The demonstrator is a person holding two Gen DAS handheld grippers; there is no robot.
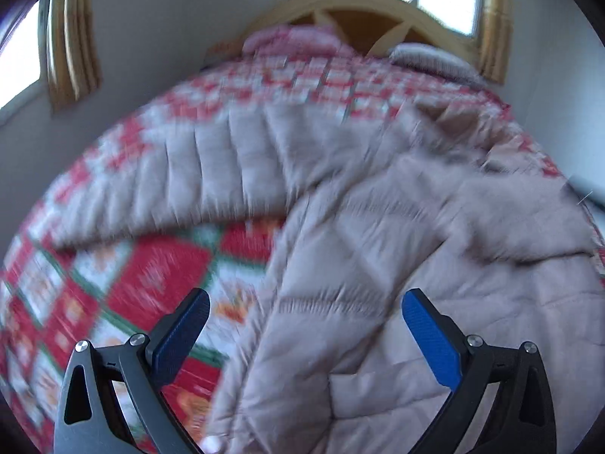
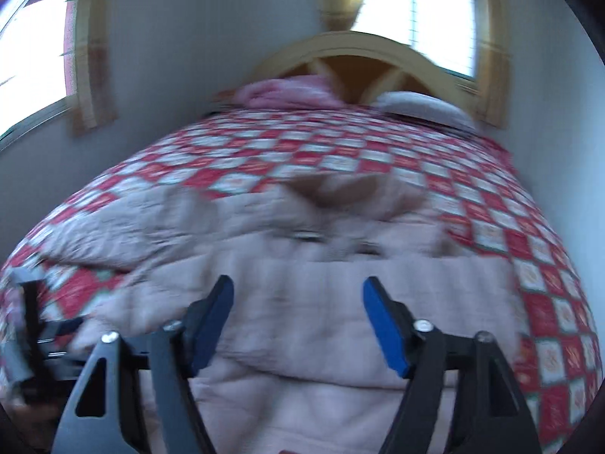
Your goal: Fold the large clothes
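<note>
A large pale pink quilted puffer coat (image 1: 378, 234) lies spread on the bed, one sleeve (image 1: 211, 166) stretched out to the left. My left gripper (image 1: 304, 302) is open and empty, held above the coat's left edge. In the right wrist view the coat (image 2: 310, 302) fills the near bed, its hood (image 2: 340, 189) at the far end. My right gripper (image 2: 297, 287) is open and empty above the coat's lower body. The left gripper (image 2: 26, 340) shows at that view's left edge. Both views are motion-blurred.
The bed has a red and white checked quilt (image 2: 378, 143), a pink pillow (image 2: 287, 92) and a grey pillow (image 2: 419, 108) by the wooden headboard (image 2: 359, 60). Windows with yellow curtains (image 1: 72, 38) flank the bed. Walls stand close on both sides.
</note>
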